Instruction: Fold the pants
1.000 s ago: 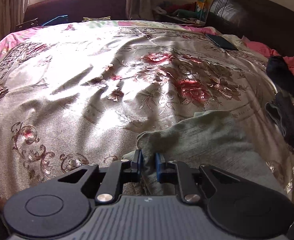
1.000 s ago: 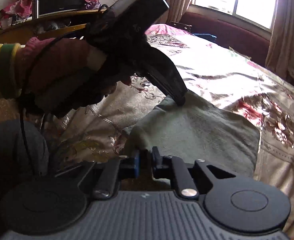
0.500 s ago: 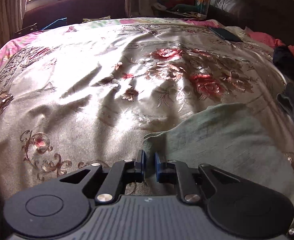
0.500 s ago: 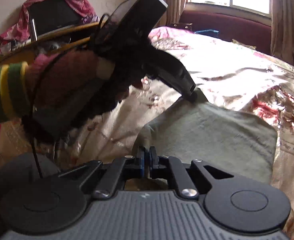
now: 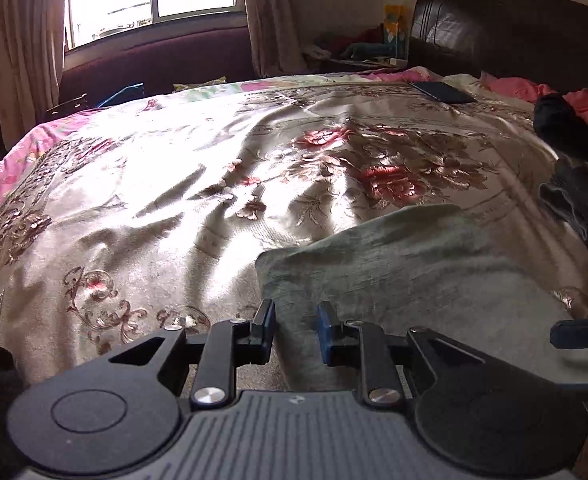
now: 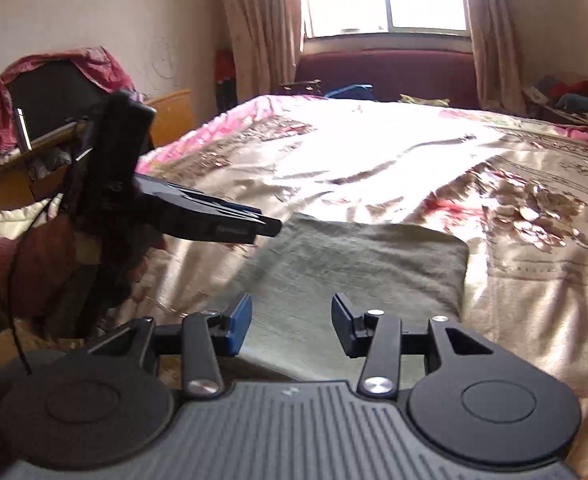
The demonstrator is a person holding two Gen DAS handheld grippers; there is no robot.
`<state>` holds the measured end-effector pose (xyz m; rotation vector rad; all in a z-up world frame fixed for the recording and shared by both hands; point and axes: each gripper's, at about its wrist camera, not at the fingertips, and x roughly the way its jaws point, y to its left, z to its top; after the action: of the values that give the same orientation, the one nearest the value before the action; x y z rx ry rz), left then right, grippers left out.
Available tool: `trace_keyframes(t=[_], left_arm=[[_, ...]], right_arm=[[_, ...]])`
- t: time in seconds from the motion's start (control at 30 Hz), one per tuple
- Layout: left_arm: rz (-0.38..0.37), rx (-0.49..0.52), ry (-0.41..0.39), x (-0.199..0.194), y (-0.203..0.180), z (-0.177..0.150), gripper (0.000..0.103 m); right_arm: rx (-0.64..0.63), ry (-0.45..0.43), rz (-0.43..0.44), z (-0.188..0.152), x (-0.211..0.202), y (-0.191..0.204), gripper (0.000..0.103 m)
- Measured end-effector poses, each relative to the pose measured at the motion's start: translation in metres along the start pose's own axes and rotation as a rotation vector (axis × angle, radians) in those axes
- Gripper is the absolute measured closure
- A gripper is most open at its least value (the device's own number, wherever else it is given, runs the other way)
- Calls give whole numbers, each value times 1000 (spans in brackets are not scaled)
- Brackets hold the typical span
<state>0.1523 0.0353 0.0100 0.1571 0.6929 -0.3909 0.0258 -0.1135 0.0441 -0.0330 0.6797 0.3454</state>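
Left wrist view: the left tool (image 5: pixel 296 326) hovers low over the bed (image 5: pixel 174 208), its jaws opening, the blue pads apart with the near-left corner of the folded grey-green pants (image 5: pixel 406 276) showing between them, unpinched. The pants lie flat on the floral bedspread toward the bed's near right side. A dark phone-like slab (image 5: pixel 442 91) lies near the headboard edge, and dark clothes (image 5: pixel 574 184) are piled at the right edge. No writing can be read here.

Right wrist view: the right tool (image 6: pixel 292 328) is also opening, released, with the pants (image 6: pixel 358 264) under the wide gap. The left tool (image 6: pixel 272 227), held by a gloved hand (image 6: pixel 106 248), points at the pants' far-left corner; a small label on its side is too blurred to read.
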Motion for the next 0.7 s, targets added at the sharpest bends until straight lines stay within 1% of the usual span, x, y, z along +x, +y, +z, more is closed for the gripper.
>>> trace_keyframes(t=[0.03, 0.07, 0.1, 0.17, 0.2, 0.27, 0.3, 0.37, 0.4, 0.43, 0.5, 0.57, 0.6, 0.63, 0.7], left_arm=[[-2, -5, 25, 4, -3, -9, 66], [4, -4, 35, 5, -4, -16, 64], [19, 2, 34, 2, -5, -20, 63], [40, 2, 27, -10, -8, -24, 63], [45, -13, 20, -18, -9, -25, 63], [38, -19, 1, -29, -14, -28, 63], [37, 0, 6, -31, -19, -30, 62], [48, 24, 55, -25, -27, -37, 61], [52, 22, 71, -23, -27, -40, 61], [60, 9, 77, -25, -27, -42, 61], [62, -18, 82, -32, -26, -41, 61], [63, -30, 81, -41, -29, -40, 61], [60, -30, 83, -44, -32, -41, 61], [60, -32, 84, -47, -35, -43, 61], [64, -40, 92, -50, -41, -47, 61]], right_arm=[[22, 62, -34, -9, 10, -9, 59], [54, 104, -42, -16, 15, -18, 62], [85, 112, -36, -19, 14, -23, 63], [119, 73, -13, -19, -7, -29, 63], [119, 40, -21, -16, -16, -30, 63], [129, 12, -41, -15, -22, -35, 61], [141, 22, -50, -17, -16, -39, 61], [145, 97, -73, -26, 1, -42, 61], [140, 105, -72, -29, 2, -41, 61], [129, 99, -70, -30, -1, -39, 61], [148, 82, -64, -25, -12, -38, 60], [168, 38, -49, -20, -26, -38, 61], [164, 29, -55, -19, -28, -37, 61], [157, 27, -69, -20, -27, -35, 60], [165, 79, -76, -26, -15, -35, 59]])
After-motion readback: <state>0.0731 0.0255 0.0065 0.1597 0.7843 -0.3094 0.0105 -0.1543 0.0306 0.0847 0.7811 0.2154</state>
